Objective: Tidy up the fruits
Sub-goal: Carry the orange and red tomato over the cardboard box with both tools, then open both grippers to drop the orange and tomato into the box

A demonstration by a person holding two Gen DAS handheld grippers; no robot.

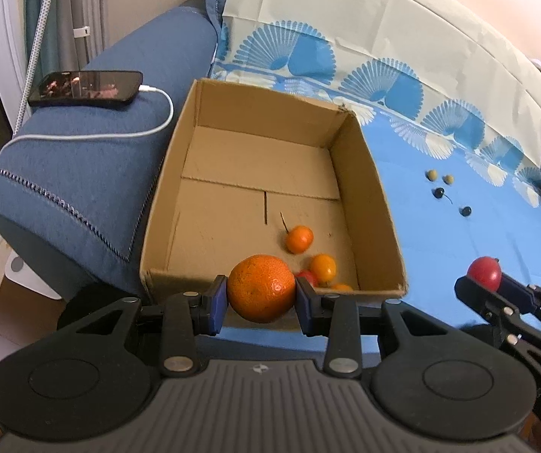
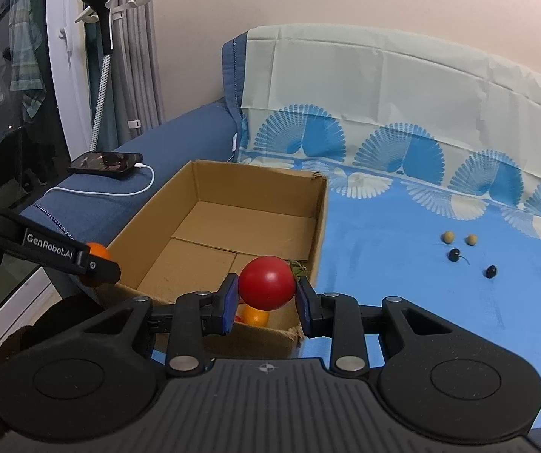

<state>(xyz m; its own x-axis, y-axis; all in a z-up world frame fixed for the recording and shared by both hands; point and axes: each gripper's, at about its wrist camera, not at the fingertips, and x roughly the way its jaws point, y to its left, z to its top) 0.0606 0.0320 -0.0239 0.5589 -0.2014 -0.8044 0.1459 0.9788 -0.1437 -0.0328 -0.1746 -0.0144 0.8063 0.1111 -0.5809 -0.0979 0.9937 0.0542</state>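
Clamping an orange (image 1: 261,288), the left gripper (image 1: 261,294) hangs at the cardboard box's (image 1: 364,173) near rim, while the right gripper (image 2: 266,294) pinches a red tomato (image 2: 267,282) nearby, both seemingly poised for dropping among small fruits (image 1: 299,239) inside.

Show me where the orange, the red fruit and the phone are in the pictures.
orange (image 1: 261,288), left wrist view, middle of its peel.
red fruit (image 2: 267,282), right wrist view, middle of its front side.
phone (image 1: 85,88), left wrist view, middle of its screen.
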